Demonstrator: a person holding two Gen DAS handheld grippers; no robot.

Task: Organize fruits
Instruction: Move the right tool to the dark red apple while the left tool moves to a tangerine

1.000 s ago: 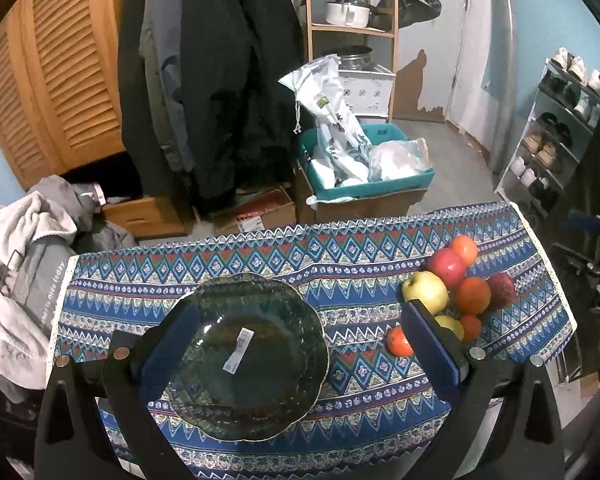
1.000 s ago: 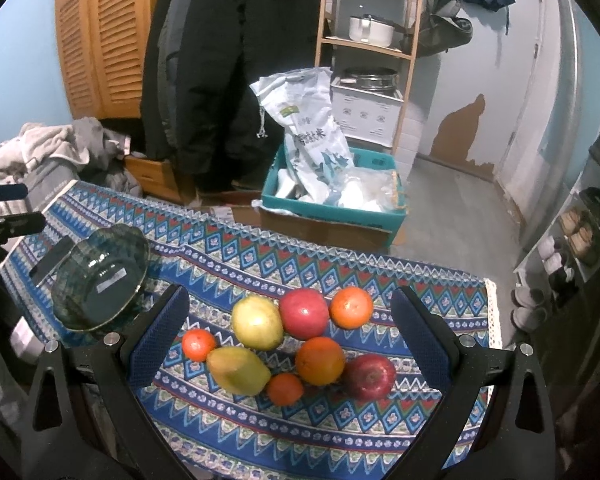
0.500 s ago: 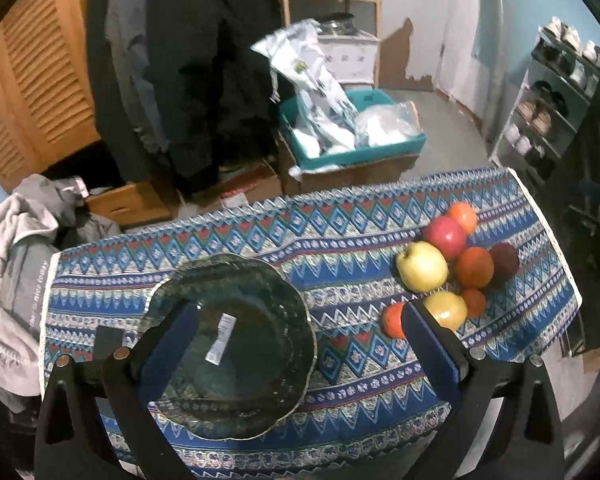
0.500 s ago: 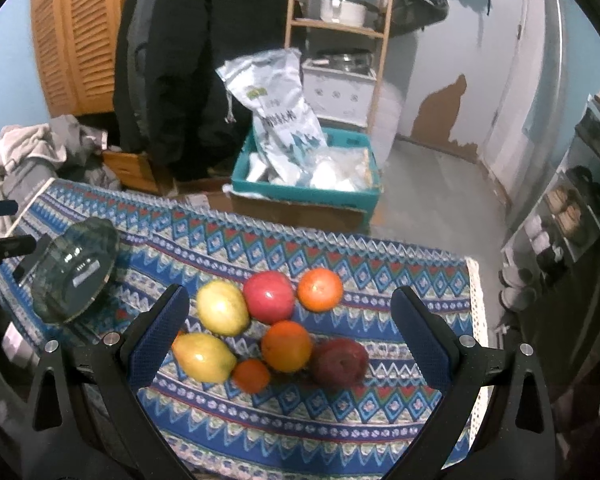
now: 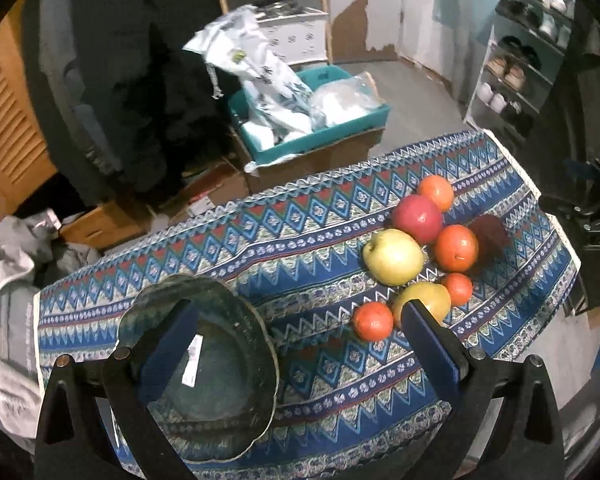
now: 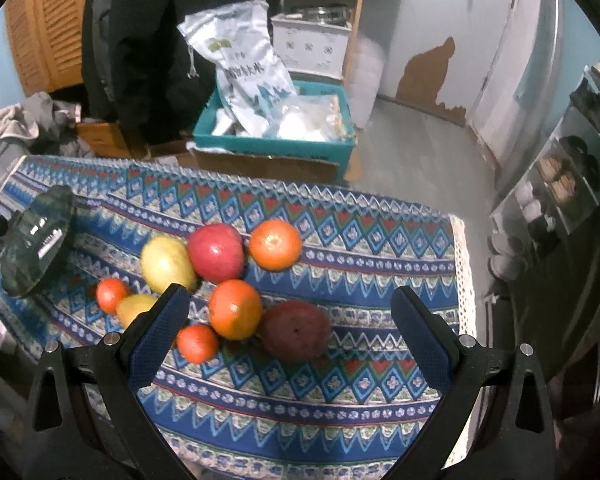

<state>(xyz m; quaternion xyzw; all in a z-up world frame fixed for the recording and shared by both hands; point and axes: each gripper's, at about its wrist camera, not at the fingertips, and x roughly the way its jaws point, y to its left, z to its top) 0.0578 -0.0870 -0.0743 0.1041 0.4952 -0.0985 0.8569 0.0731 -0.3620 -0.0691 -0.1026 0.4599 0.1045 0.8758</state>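
A dark green glass bowl sits at the left of the patterned tablecloth, under my left gripper, which is open with one finger over the bowl. A cluster of fruit lies to the right: a yellow-green apple, a red apple, oranges, a dark red fruit and a yellow pear. My right gripper is open just above the same cluster, with an orange and the dark red fruit between its fingers. The bowl shows at far left.
Behind the table, a teal crate with white bags sits on cardboard boxes. Dark coats hang by a wooden louvred door. A shoe rack stands at right. Clothes are piled at left. The right table edge has white lace trim.
My left gripper has shifted right and closer, so the bowl now sits lower left in its view. My right gripper has moved forward and down over the fruit, which looks larger.
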